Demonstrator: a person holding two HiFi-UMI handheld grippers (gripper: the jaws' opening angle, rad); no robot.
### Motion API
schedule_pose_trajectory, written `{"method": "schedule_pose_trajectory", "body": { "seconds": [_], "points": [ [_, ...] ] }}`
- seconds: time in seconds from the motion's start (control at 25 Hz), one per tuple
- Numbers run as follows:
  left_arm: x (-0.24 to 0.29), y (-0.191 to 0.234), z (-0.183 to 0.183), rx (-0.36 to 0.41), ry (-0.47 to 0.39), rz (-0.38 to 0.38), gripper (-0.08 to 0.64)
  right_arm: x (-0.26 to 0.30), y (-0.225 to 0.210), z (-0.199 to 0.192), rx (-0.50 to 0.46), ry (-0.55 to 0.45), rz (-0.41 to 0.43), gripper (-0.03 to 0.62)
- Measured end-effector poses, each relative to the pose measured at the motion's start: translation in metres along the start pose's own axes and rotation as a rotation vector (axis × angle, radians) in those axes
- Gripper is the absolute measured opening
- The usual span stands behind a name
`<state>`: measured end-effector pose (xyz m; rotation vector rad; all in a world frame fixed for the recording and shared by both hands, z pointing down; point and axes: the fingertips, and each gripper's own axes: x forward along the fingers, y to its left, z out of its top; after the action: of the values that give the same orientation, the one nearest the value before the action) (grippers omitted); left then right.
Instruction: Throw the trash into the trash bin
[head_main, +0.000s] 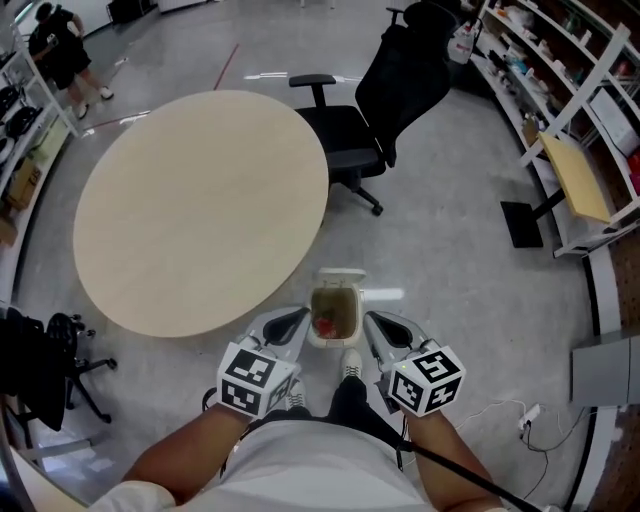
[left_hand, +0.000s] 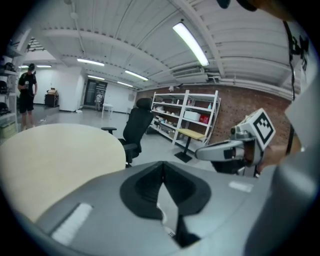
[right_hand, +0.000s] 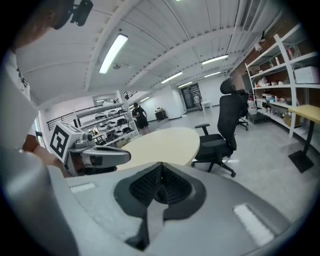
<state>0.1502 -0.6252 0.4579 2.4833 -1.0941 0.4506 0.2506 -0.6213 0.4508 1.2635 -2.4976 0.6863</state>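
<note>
Head view, looking steeply down. Upper left of the frame, a person in dark clothes (head_main: 62, 50) stands by the racks. Next comes the big round beige table (head_main: 200, 210), filling the left centre. To its right sits a black office chair (head_main: 385, 100) on the glossy grey floor (head_main: 450, 250), and white shelves (head_main: 570, 90) run down the right edge. At lower centre is the small trash bin (head_main: 358, 315), lid flipped back, with reddish trash (head_main: 325, 322) lying inside it. Now the hands: the left gripper (head_main: 297, 320) and the right gripper (head_main: 372, 322) flank the bin, one on each side, both aimed forward and slightly down. In each gripper's own view the jaws are pressed together with nothing between them.
</note>
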Motion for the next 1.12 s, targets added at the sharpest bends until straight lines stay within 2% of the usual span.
{"method": "schedule_pose_trajectory", "body": {
  "seconds": [0.16, 0.44, 0.76, 1.12],
  "points": [
    [-0.017, -0.007, 0.012, 0.025, -0.019, -0.011, 0.008, -0.015, 0.015, 0.017, -0.024, -0.068, -0.022, 0.003],
    [-0.049, -0.025, 0.047, 0.070, -0.137, -0.073, 0.008, -0.043, 0.042, 0.039, -0.051, -0.174, -0.048, 0.003],
    [-0.061, -0.032, 0.062, 0.085, -0.202, -0.097, 0.008, -0.069, 0.058, 0.059, -0.115, -0.276, -0.066, 0.003],
    [-0.065, -0.041, 0.060, 0.088, -0.215, -0.085, 0.008, -0.090, 0.058, 0.062, -0.130, -0.276, -0.052, 0.003]
  ]
}}
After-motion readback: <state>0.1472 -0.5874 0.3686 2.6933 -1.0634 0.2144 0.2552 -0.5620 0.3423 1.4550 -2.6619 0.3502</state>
